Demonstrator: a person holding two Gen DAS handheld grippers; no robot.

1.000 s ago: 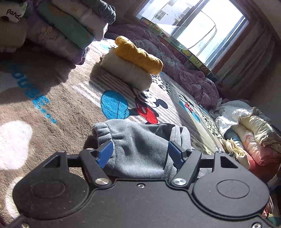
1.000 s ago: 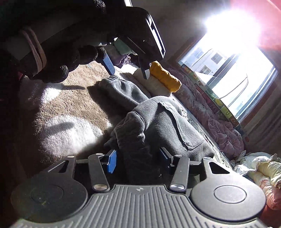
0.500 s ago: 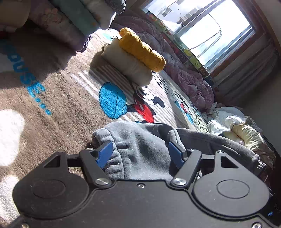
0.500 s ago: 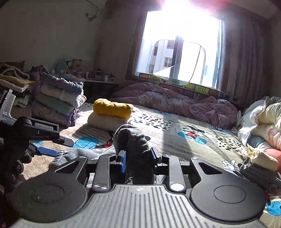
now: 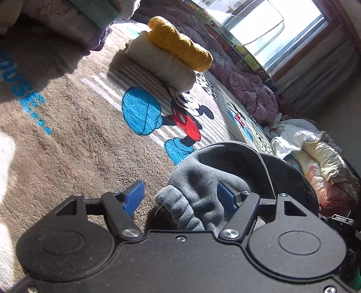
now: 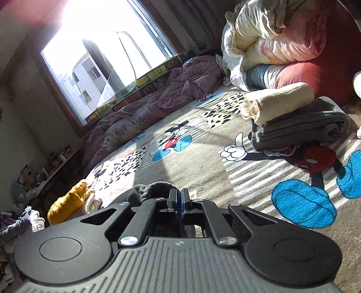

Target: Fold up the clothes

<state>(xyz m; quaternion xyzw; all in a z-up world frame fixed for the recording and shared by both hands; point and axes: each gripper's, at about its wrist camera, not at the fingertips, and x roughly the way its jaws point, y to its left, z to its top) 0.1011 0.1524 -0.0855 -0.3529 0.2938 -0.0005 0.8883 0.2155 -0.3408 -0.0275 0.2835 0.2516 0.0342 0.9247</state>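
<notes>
A grey fleece garment (image 5: 209, 180) is bunched over the brown Mickey Mouse rug (image 5: 74, 144). My left gripper (image 5: 180, 196) is open; the cloth lies between its blue pads and against the right pad (image 5: 225, 196), with a gap to the left pad. In the right wrist view my right gripper (image 6: 179, 202) is shut, jaws pressed together on a dark grey fold of the garment (image 6: 155, 189), which bulges just behind the fingers and hangs below them.
A folded yellow and cream stack (image 5: 171, 54) lies ahead left. A tall folded pile (image 5: 67, 20) stands at far left. A purple quilt (image 6: 158, 108) lies under the window. A bedding heap (image 6: 275, 42) and a folded grey and cream pile (image 6: 297, 126) are on the right.
My right gripper closed fully on the grey garment and swung round to face the rug's right side. The left gripper stayed open while the garment was pulled to its right.
</notes>
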